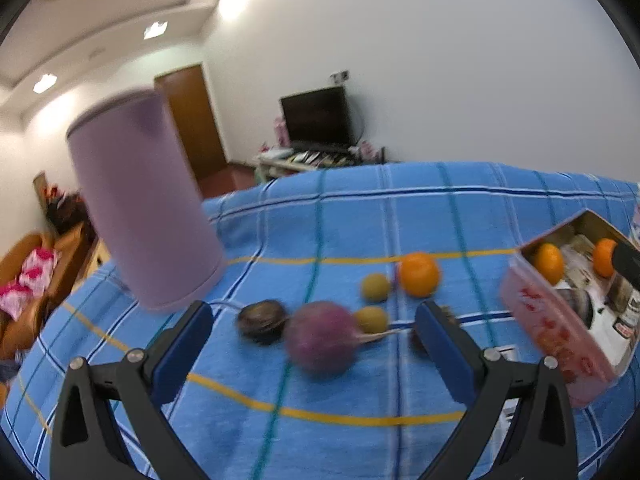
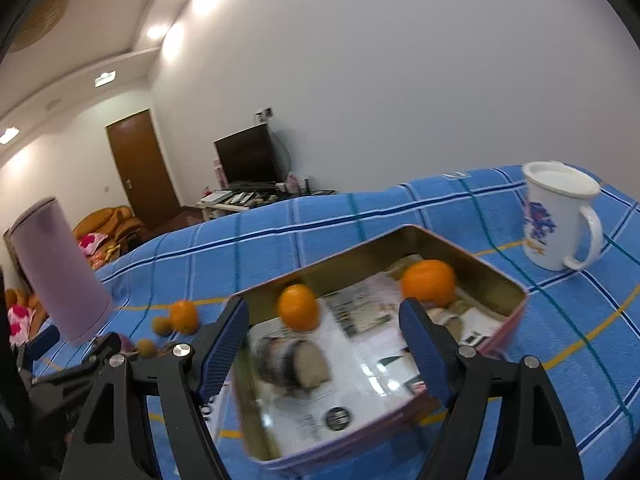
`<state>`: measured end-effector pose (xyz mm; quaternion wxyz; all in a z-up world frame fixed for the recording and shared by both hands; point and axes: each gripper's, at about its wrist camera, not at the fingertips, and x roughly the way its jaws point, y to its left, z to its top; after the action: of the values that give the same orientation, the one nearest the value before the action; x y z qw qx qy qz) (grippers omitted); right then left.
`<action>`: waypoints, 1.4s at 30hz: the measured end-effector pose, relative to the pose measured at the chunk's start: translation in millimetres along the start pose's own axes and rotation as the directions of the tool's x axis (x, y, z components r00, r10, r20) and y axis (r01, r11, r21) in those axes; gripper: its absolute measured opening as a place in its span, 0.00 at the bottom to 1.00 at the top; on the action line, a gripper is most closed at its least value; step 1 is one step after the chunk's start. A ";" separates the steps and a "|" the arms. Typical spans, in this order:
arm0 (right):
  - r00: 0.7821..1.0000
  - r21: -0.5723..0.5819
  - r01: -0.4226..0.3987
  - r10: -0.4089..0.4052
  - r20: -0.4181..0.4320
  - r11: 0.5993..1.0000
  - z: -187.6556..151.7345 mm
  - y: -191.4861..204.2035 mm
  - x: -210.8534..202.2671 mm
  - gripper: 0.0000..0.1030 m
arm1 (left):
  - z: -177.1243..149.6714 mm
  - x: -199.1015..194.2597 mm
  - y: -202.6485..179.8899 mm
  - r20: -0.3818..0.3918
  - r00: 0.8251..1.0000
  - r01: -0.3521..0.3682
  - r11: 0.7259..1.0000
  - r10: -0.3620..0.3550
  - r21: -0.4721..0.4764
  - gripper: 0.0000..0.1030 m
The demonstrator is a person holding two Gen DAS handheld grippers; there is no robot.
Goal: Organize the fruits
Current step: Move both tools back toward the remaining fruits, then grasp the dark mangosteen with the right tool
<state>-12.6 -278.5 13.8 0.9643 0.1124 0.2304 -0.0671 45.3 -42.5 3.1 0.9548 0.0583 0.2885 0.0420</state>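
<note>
In the left wrist view my left gripper (image 1: 316,320) is open over the blue cloth, with a purple round fruit (image 1: 322,338) between its fingers, untouched. A dark brown fruit (image 1: 262,320), two small yellow-green fruits (image 1: 375,287) (image 1: 372,319) and an orange (image 1: 419,273) lie beyond. The pink tin box (image 1: 552,332) sits to the right. In the right wrist view my right gripper (image 2: 324,320) is open and empty above the tin (image 2: 504,280), which holds two oranges (image 2: 299,306) (image 2: 429,282) and a dark fruit (image 2: 292,362).
A tall lilac cylinder (image 1: 144,200) stands at the left of the cloth and also shows in the right wrist view (image 2: 56,268). A white mug (image 2: 560,216) with a lid stands at the far right. The blue checked cloth (image 2: 320,224) covers the table.
</note>
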 end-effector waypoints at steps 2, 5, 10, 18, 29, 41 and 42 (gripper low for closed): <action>1.000 -0.024 -0.007 0.007 -0.007 1.000 -2.3 10.4 0.0 0.76 | -0.4 4.2 16.4 -0.016 1.000 -0.011 0.999 0.010 -0.030 1.00; 1.000 -0.053 -0.025 0.024 -0.017 0.998 -4.3 22.6 2.8 0.76 | -1.6 8.9 38.1 -0.032 0.999 -0.034 0.998 0.033 -0.055 1.00; 0.998 -0.093 -0.053 0.049 -0.048 0.994 -8.3 43.6 8.2 0.76 | -3.9 17.7 77.5 -0.057 0.996 -0.075 0.990 0.068 -0.122 1.00; 0.985 -0.192 -0.138 0.114 -0.130 0.972 -15.9 88.8 22.8 0.76 | -7.3 31.4 124.5 -0.078 0.979 -0.203 0.954 0.190 -0.223 1.00; 0.926 -0.260 -0.257 0.160 -0.341 0.931 -27.3 138.8 73.7 0.54 | -7.0 33.2 116.2 -0.055 0.991 -0.130 0.977 0.122 -0.169 0.99; 0.877 -0.270 -0.260 0.111 -0.467 0.927 -34.9 150.2 110.1 0.51 | -4.0 22.0 109.3 -0.011 0.999 -0.050 0.990 0.049 -0.132 0.95; 0.879 -0.262 -0.264 0.119 -0.463 0.928 -33.8 149.4 109.7 0.51 | -3.4 20.1 104.8 0.000 1.000 -0.022 0.993 0.022 -0.115 0.95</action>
<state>97.1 -134.5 -38.2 0.8944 -0.0096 0.4369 0.0948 55.2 63.7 3.5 0.9562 0.0065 0.2844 0.0688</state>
